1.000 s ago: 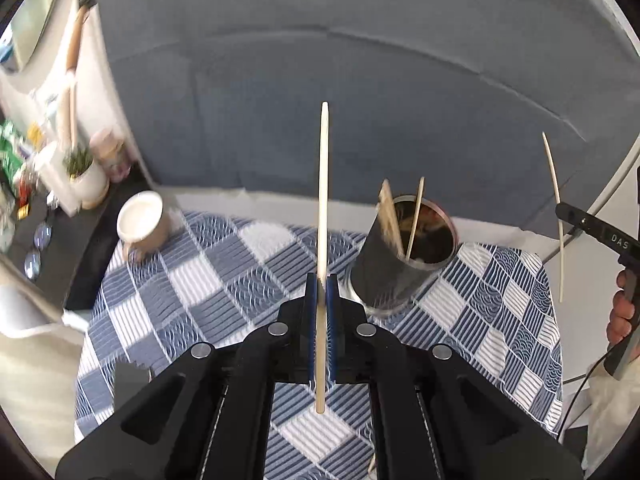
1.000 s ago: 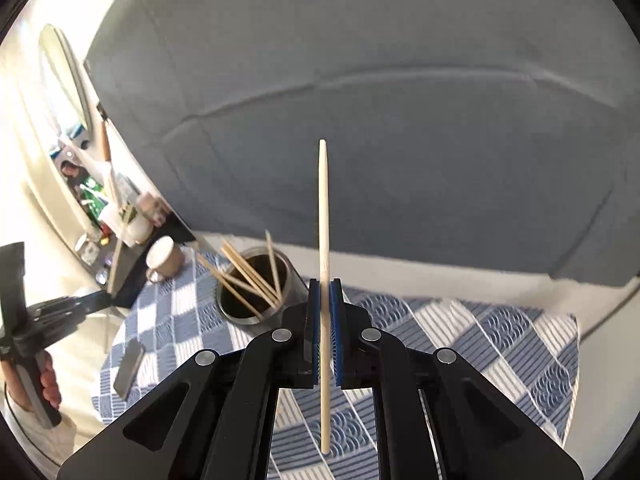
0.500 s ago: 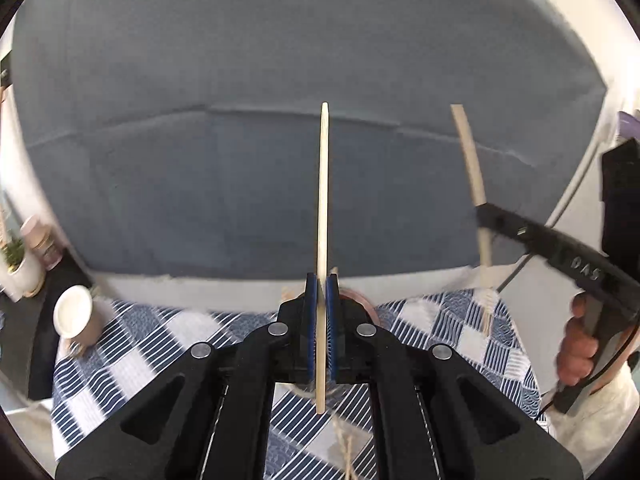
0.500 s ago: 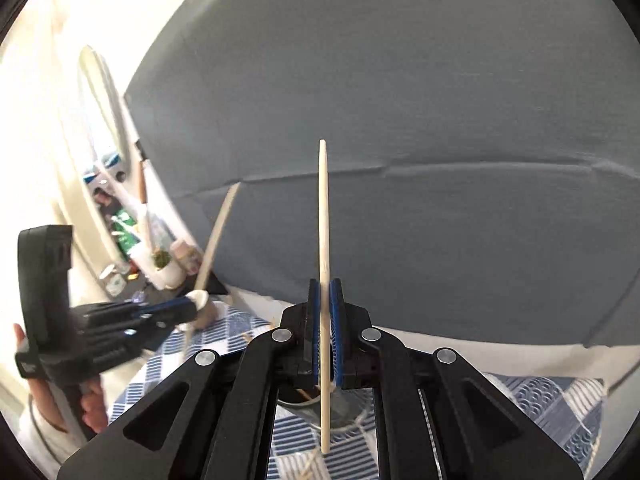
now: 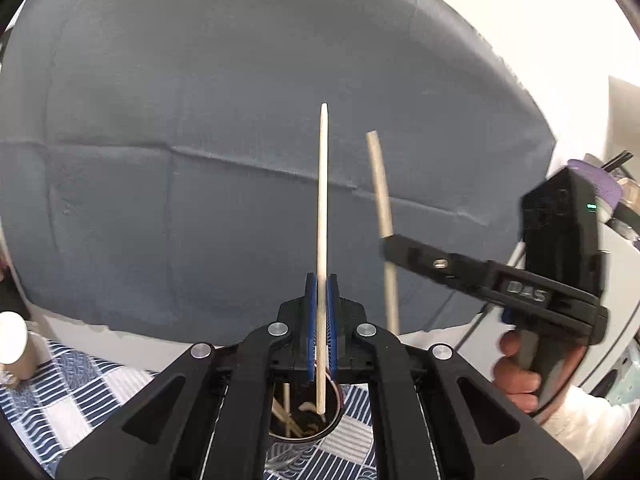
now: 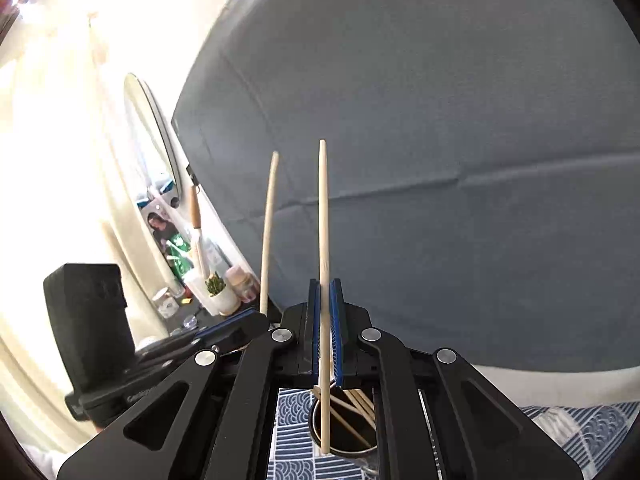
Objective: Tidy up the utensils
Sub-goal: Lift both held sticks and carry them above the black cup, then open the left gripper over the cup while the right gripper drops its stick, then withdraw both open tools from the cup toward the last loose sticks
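Observation:
My left gripper (image 5: 321, 280) is shut on a pale wooden chopstick (image 5: 322, 208) held upright, its lower end over the mouth of the dark metal holder (image 5: 306, 420), which has several chopsticks in it. My right gripper (image 6: 325, 286) is shut on a second chopstick (image 6: 324, 220), its lower end over the same holder (image 6: 344, 432). The right gripper (image 5: 390, 246) and its chopstick (image 5: 382, 184) also show in the left wrist view, close on the right. The left gripper (image 6: 256, 316) and its chopstick (image 6: 268, 232) show in the right wrist view, close on the left.
The holder stands on a blue and white checked cloth (image 5: 60, 396). A white cup (image 5: 12, 344) sits at the cloth's left edge. A grey fabric backdrop (image 5: 200, 120) rises behind. A side shelf holds a small plant pot (image 6: 220, 296) and bottles.
Both grippers have come together over the holder and tilted up. The chopsticks' lower ends now hang over its mouth, and the two grippers are close side by side.

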Tool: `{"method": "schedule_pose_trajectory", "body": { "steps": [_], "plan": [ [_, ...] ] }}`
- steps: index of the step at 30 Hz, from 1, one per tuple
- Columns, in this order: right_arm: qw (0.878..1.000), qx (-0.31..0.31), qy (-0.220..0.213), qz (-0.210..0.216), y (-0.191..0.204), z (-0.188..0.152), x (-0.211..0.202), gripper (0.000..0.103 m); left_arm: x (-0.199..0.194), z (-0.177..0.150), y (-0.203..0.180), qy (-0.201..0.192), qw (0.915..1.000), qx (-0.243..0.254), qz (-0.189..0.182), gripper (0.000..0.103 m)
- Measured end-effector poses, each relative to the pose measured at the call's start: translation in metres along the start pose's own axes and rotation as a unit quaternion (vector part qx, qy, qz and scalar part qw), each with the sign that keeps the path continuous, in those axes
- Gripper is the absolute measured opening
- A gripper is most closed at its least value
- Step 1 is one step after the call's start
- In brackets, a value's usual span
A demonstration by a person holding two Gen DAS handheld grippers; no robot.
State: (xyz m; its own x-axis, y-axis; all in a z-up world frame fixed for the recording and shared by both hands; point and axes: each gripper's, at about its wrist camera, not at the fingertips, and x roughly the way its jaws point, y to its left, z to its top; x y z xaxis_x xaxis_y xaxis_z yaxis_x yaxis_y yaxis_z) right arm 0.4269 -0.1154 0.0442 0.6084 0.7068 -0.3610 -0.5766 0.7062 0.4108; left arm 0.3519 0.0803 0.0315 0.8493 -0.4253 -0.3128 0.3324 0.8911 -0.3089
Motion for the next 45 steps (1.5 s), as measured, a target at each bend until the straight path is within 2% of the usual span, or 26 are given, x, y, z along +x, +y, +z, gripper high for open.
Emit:
{"method": "schedule_pose_trajectory", "body": {
  "steps": [2,14,19,24,31,33,35,39,40,41,42,43,44,45],
  "plan": [
    [1.0,0.001,0.002,-0.003,-0.007,-0.005,0.005,0.005,0.005,-0.008,0.012,-0.002,0.9998,-0.013,-0.013,0.005],
    [0.999,0.026,0.033,-0.02,-0.033,-0.05,0.06,0.005,0.042,-0.057,0.044,0.019,0.9982,-0.051,-0.025,0.005],
    [0.998,0.033,0.051,-0.029,-0.038,-0.071,0.06,0.005,0.034,-0.072,0.04,0.032,0.998,-0.051,-0.021,0.005],
    [0.997,0.031,0.051,-0.044,-0.035,-0.077,0.058,0.005,0.01,-0.081,0.036,0.034,0.9973,-0.064,-0.014,0.005],
    [0.997,0.02,0.05,-0.048,-0.024,-0.082,0.056,0.005,-0.012,-0.091,0.041,0.052,0.9971,-0.053,0.016,0.005],
    [0.997,0.022,0.052,-0.055,-0.024,-0.086,0.053,0.008,-0.018,-0.093,0.042,0.058,0.9967,-0.051,0.026,0.006],
    [0.996,0.024,0.054,-0.062,-0.024,-0.091,0.051,0.008,-0.021,-0.094,0.043,0.062,0.9963,-0.049,0.034,0.011],
    [0.995,0.025,0.061,-0.074,-0.025,-0.096,0.045,0.01,-0.028,-0.091,0.041,0.065,0.9962,-0.035,0.047,0.036],
    [0.995,0.026,0.063,-0.077,-0.025,-0.097,0.043,0.018,-0.03,-0.089,0.04,0.066,0.9961,-0.032,0.05,0.04],
    [0.994,0.026,0.064,-0.08,-0.025,-0.097,0.04,0.026,-0.031,-0.087,0.039,0.067,0.996,-0.028,0.053,0.049],
    [0.994,0.024,0.06,-0.088,-0.025,-0.098,0.035,0.042,-0.032,-0.085,0.038,0.067,0.9958,-0.023,0.058,0.057],
    [0.993,0.021,0.054,-0.098,-0.023,-0.097,0.029,0.049,-0.032,-0.083,0.036,0.068,0.9957,-0.016,0.062,0.06],
    [0.993,0.021,0.052,-0.104,-0.025,-0.097,0.023,0.052,-0.032,-0.08,0.034,0.07,0.9956,-0.011,0.062,0.066],
    [0.993,0.021,0.051,-0.108,-0.025,-0.097,0.018,0.06,-0.032,-0.076,0.033,0.072,0.9954,-0.004,0.063,0.075]
  ]
}}
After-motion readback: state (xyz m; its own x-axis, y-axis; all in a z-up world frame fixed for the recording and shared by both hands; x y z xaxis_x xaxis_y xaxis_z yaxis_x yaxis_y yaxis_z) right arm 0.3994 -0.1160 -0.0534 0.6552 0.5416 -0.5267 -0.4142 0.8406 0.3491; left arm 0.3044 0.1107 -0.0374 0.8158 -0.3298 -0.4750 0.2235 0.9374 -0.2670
